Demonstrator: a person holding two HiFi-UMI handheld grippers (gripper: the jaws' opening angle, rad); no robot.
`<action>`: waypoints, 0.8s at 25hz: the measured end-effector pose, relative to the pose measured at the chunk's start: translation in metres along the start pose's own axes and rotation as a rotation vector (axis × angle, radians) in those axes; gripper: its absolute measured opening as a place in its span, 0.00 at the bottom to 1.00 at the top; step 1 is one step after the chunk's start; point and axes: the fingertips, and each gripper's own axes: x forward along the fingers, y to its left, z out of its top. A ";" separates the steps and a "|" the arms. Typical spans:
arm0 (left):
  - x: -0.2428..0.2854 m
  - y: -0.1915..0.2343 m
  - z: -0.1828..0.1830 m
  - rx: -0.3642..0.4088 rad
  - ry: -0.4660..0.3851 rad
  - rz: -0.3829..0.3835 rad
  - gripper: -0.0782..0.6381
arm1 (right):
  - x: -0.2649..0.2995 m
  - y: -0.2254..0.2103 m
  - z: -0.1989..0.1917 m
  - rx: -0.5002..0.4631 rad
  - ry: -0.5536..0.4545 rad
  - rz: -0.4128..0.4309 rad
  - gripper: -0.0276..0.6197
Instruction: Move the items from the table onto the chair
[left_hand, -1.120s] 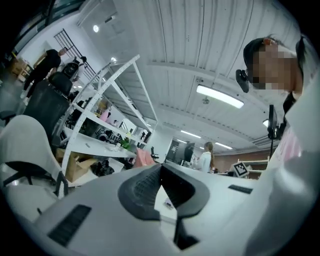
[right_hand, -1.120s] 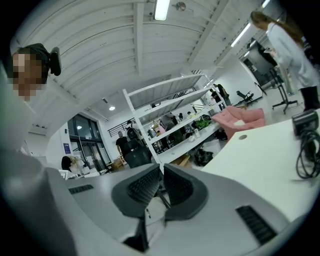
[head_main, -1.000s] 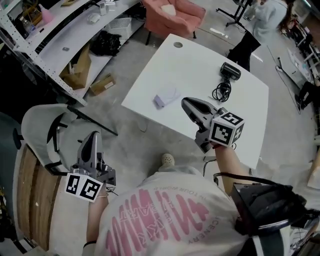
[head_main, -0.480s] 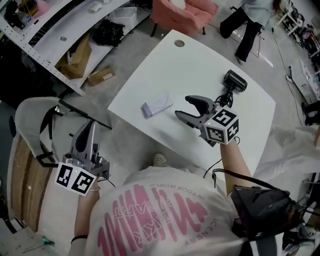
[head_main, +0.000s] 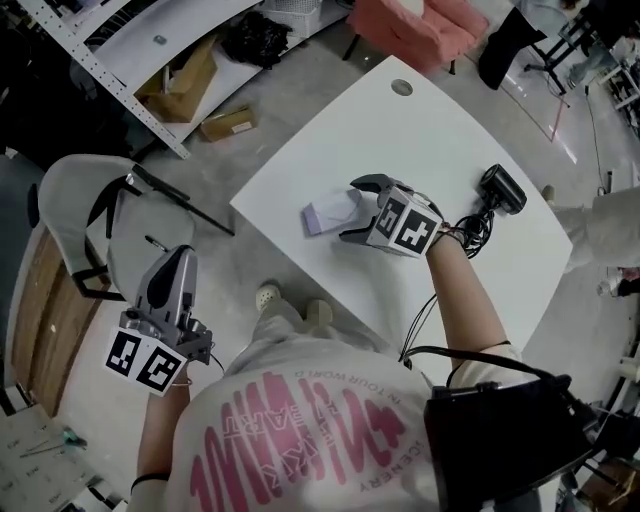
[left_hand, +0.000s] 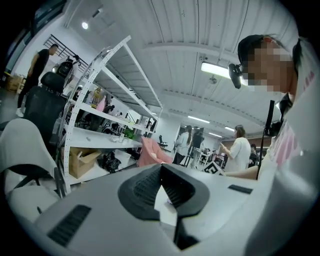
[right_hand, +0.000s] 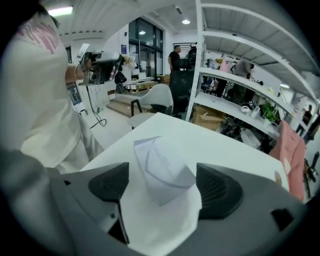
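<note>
A pale lavender packet (head_main: 322, 214) lies flat on the white table (head_main: 420, 130), near its left edge. My right gripper (head_main: 348, 210) points down at it, and its jaws have just been opening. They stand wide on either side of the packet (right_hand: 162, 162), with neither pad touching it. A black webcam (head_main: 503, 190) with a coiled cable (head_main: 470, 232) rests further right on the table. My left gripper (head_main: 178, 260) is shut and empty, held off the table beside the white chair (head_main: 75, 190). In the left gripper view its pads meet at the tips (left_hand: 161, 170).
A metal shelf rack (head_main: 100, 70) with cardboard boxes (head_main: 185, 85) runs along the upper left. A pink armchair (head_main: 420, 25) stands past the table's far corner. A wooden platform (head_main: 30, 310) lies left of the chair. People stand in the background.
My right gripper dropped and swung left over the packet, rolled over, and its jaws went from shut to wide open. My left gripper drifted slightly beside the chair.
</note>
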 end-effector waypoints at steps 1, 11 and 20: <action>-0.002 0.000 0.000 0.000 -0.001 0.005 0.12 | 0.005 -0.001 0.000 -0.022 0.006 -0.002 0.69; -0.022 0.015 0.001 -0.012 -0.024 0.007 0.12 | 0.012 -0.015 -0.018 0.070 0.049 -0.089 0.48; -0.076 0.062 0.009 -0.018 -0.045 0.021 0.12 | 0.001 -0.014 -0.007 0.396 -0.058 -0.198 0.33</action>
